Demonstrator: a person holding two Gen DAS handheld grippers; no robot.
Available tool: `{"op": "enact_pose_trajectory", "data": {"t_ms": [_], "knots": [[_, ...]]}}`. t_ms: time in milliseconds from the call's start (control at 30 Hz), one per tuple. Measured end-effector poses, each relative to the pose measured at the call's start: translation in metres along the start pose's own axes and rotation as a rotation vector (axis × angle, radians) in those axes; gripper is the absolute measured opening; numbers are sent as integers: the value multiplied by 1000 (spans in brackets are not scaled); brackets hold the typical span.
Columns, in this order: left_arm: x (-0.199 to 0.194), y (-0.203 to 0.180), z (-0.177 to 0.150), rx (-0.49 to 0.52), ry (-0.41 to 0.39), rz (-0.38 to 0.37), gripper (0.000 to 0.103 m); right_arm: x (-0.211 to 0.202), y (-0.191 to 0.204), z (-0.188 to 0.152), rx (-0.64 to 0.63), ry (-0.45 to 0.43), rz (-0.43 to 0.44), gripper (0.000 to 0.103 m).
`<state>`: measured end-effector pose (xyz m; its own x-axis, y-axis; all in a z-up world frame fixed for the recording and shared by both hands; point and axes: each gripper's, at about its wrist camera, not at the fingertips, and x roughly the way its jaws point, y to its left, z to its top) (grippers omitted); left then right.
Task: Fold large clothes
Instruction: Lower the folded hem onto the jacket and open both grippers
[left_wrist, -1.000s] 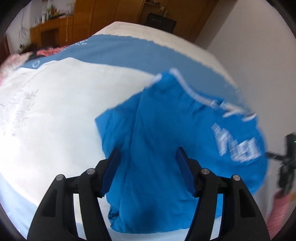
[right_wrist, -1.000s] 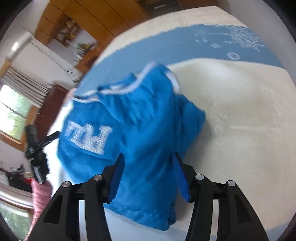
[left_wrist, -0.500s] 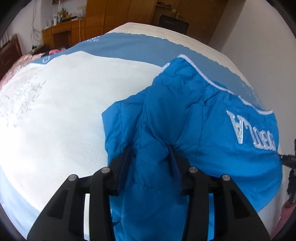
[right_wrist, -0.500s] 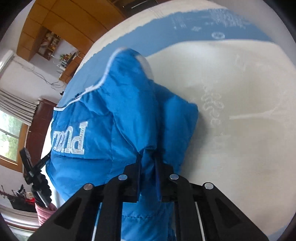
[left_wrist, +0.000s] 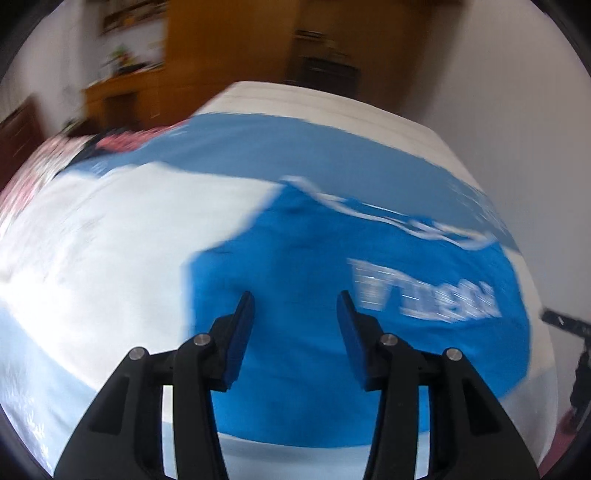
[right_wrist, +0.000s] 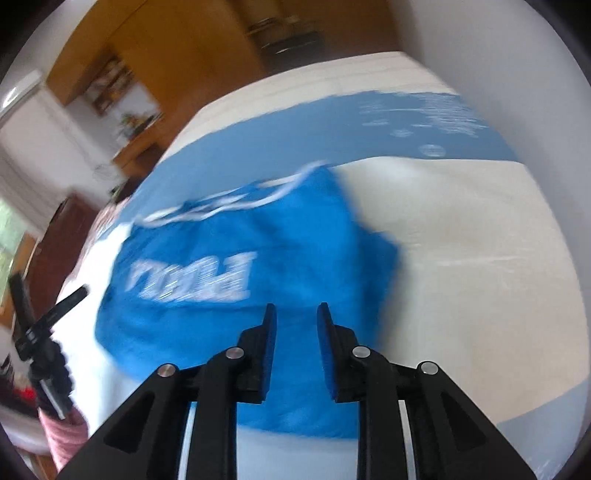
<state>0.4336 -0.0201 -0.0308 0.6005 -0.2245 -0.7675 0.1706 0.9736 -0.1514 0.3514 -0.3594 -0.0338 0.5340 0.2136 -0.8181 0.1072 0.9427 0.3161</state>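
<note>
A bright blue garment (left_wrist: 314, 280) with white lettering and white piping lies folded on the bed. It also shows in the right wrist view (right_wrist: 258, 258). My left gripper (left_wrist: 295, 306) is open and empty, raised above the garment's near part. My right gripper (right_wrist: 295, 317) is open with a narrower gap and empty, above the garment's near edge. Both views are blurred by motion.
The bed (left_wrist: 92, 240) has a white cover with a blue band (left_wrist: 295, 147) at the far side. Wooden cabinets (left_wrist: 207, 55) stand behind. A black tripod (right_wrist: 40, 332) stands off the bed's side, also in the left wrist view (left_wrist: 576, 362). A white wall (left_wrist: 517, 92) runs along the bed.
Both grippers were shut on the blue garment half a second ago. Now both have let go, opened and pulled back and up from it. The garment lies flatter.
</note>
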Motion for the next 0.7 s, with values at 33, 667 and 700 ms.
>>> {"op": "enact_pose_trajectory", "data": {"t_ms": [33,667,700], "knots": [[3,-19,-1,44,5,-4,45,6,17,-1,-34,6,-10,18],[91,-45,-63,119,17,-27,42,103,36,-49,-110,-56,-63,13],[91,-46,-64,122,16,-21,42,103,36,-51,-107,-65,-64,13]]}}
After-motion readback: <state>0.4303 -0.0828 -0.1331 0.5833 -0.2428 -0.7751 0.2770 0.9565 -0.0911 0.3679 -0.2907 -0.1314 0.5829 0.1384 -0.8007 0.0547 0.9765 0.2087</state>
